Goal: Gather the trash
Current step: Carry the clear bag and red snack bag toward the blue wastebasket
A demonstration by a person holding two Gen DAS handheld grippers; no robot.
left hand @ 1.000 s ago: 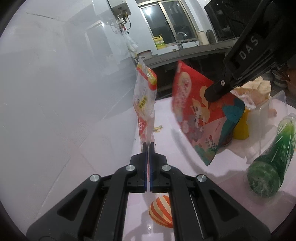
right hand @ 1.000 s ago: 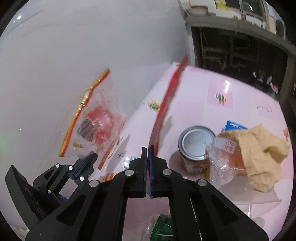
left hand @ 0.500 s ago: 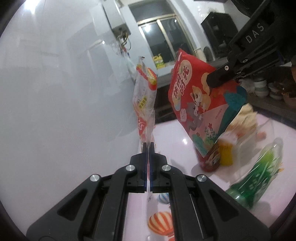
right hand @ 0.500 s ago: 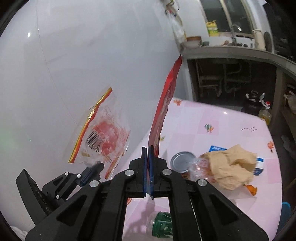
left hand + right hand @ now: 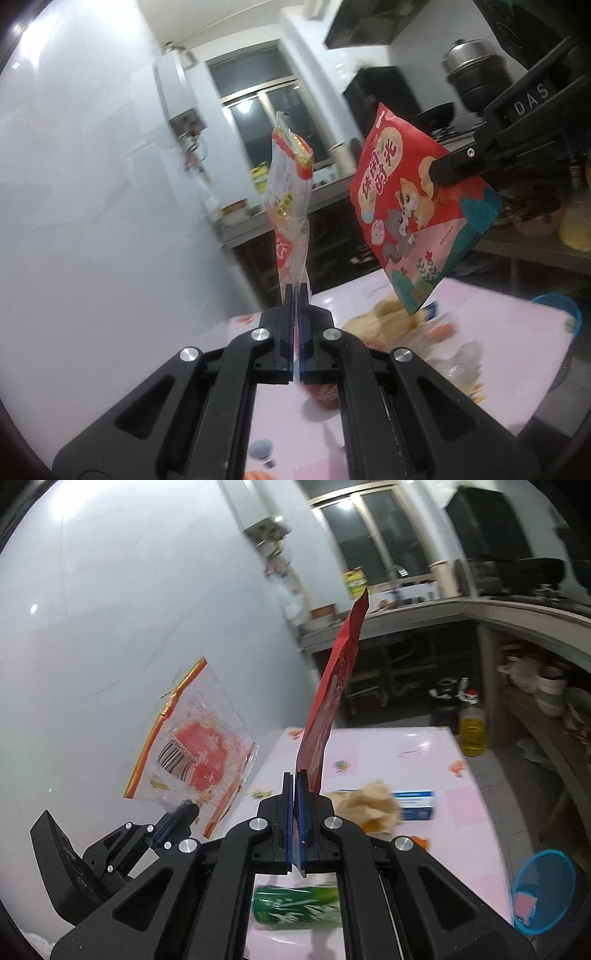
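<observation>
Above the pink counter [image 5: 424, 746], the right hand-held gripper [image 5: 295, 786] is gripping the red snack bag [image 5: 413, 218], and the left hand-held gripper [image 5: 295, 295] is pinching a clear wrapper [image 5: 290, 192], both lifted clear, probably heading for the blue basket [image 5: 543, 893].

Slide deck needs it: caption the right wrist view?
Right gripper pinching red snack bag above pink table.

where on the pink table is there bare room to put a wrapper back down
Bare patches: the far half of the table, beyond the blue box, and the right strip toward the blue bin. Crowded: the near middle, with crumpled paper and the green bottle under the right gripper.
</observation>
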